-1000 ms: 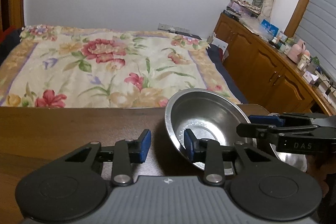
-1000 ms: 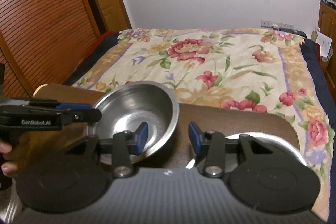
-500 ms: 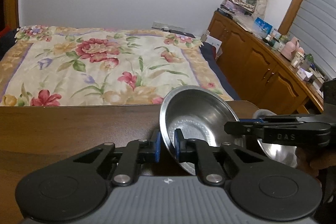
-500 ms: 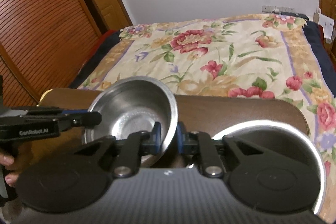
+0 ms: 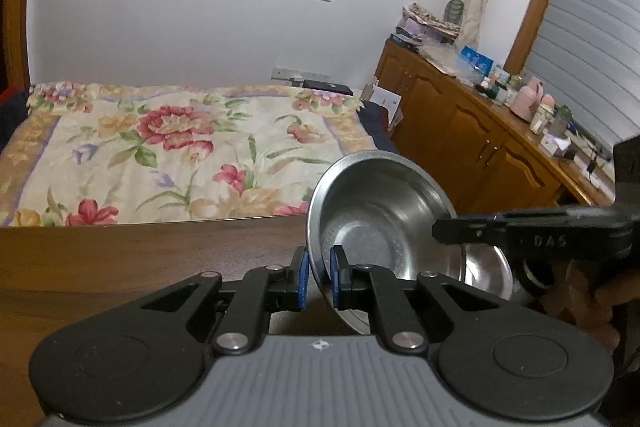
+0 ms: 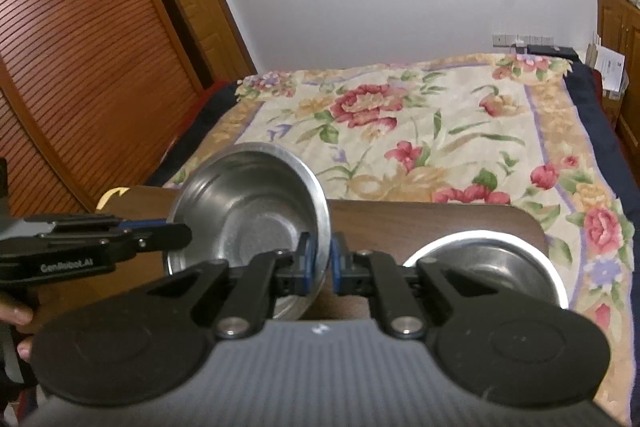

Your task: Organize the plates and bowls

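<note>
A steel bowl (image 5: 380, 223) (image 6: 248, 211) hangs above the dark wooden table (image 5: 140, 251) (image 6: 420, 223), held from both sides. My left gripper (image 5: 319, 277) is shut on its left rim, blue pads pressing the wall inside and out. My right gripper (image 6: 320, 267) is shut on the opposite rim. Each gripper shows in the other's view: the right gripper (image 5: 452, 233) reaches in from the right, the left gripper (image 6: 176, 233) from the left. A second steel dish (image 5: 490, 273) (image 6: 500, 259) lies on the table to the right of the raised bowl.
Beyond the table's far edge is a bed with a floral cover (image 5: 180, 155) (image 6: 420, 131). A wooden cabinet (image 5: 460, 131) loaded with small items runs along the right wall. A slatted wooden door (image 6: 80, 67) stands at the left. A hand (image 6: 16, 315) holds the left gripper.
Both grippers went from open beside the bowl's rim to shut on it, one on each side. The bowl has since risen off the table and tilted slightly.
</note>
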{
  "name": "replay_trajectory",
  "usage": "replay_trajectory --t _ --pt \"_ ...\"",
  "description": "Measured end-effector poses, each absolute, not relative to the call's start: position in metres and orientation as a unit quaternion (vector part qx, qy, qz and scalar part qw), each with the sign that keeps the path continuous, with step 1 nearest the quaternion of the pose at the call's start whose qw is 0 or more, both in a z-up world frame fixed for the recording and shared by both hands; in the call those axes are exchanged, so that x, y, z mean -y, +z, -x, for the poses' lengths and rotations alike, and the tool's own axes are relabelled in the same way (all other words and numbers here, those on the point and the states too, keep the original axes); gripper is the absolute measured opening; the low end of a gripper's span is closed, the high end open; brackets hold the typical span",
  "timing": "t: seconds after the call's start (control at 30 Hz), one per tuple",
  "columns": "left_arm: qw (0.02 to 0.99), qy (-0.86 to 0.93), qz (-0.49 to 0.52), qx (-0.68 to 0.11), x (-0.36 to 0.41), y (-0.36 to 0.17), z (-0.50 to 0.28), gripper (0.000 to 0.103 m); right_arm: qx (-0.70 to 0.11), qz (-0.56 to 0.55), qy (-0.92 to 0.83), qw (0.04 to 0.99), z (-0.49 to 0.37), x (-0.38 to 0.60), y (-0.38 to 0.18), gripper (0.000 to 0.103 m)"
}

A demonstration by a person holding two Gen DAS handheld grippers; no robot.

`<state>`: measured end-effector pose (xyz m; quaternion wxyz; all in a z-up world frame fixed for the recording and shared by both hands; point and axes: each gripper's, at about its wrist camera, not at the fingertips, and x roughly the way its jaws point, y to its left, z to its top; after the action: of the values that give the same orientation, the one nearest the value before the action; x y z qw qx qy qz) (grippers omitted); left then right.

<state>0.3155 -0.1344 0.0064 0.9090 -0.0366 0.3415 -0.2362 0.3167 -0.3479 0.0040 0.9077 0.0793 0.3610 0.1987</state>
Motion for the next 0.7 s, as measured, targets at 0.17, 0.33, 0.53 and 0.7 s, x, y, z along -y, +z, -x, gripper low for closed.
replay_trajectory --t 0.17,0.33,0.53,0.7 --pt "0.912 -0.241 0.024 -0.332 0.133 0.017 -0.294 0.010 -0.361 -0.076 0.196 0.909 -0.301 0.347 0.012 0.010" --pt "0.913 -0.245 0.016 -0.326 0.131 0.023 -0.276 0.010 -0.356 -0.071 0.192 0.912 -0.284 0.345 0.020 0.009" --pt "0.912 -0.255 0.013 -0.320 0.127 0.028 -0.252 0.010 -0.348 -0.066 0.191 0.915 -0.263 0.344 0.028 0.009" --pt "0.909 -0.260 0.005 -0.325 0.125 0.023 -0.230 0.010 -0.346 -0.045 0.189 0.918 -0.243 0.338 0.027 0.009"
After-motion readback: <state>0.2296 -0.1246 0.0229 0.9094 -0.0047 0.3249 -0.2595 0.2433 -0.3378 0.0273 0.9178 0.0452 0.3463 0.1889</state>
